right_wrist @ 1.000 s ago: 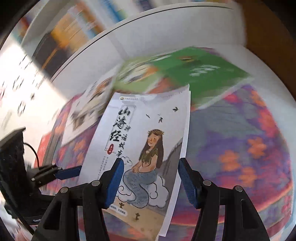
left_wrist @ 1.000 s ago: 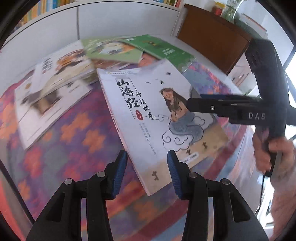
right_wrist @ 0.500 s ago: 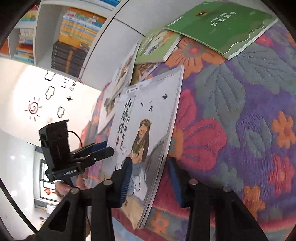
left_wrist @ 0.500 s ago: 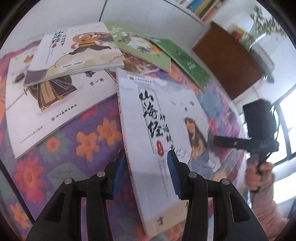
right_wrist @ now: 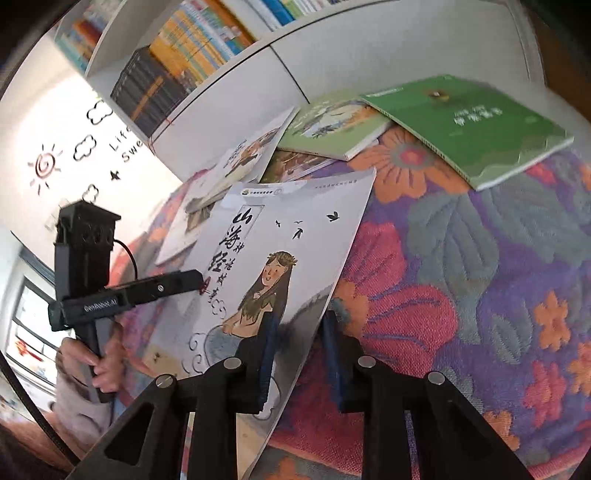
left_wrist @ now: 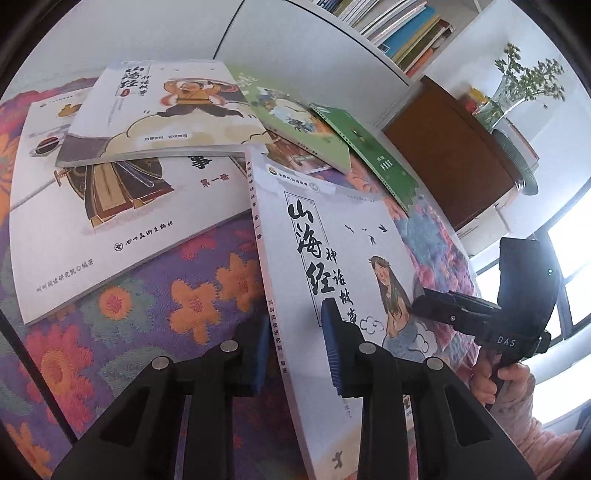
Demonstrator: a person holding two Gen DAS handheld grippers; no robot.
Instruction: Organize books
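A white storybook (left_wrist: 332, 236) with a long-haired girl on its cover lies tilted over the flowered cloth (left_wrist: 166, 295). My left gripper (left_wrist: 295, 349) is shut on its spine edge, one blue pad under it and one on the cover. In the right wrist view the same book (right_wrist: 280, 229) has its open edge between the pads of my right gripper (right_wrist: 299, 354). Those jaws are closing, one pad on the cover and the other below the edge. Each gripper's black finger shows in the other's view, resting on the cover.
Behind lie a large white book (left_wrist: 110, 206), a book with an orange figure (left_wrist: 166, 110) and two green books (left_wrist: 373, 162). A white bookshelf (left_wrist: 399, 29) is at the back, with a brown cabinet (left_wrist: 443, 155) and a plant in a vase (left_wrist: 517, 88) to the right.
My left gripper has moved in onto the book's spine and closed on it. The right gripper's pads have narrowed around the opposite edge and sunk a little.
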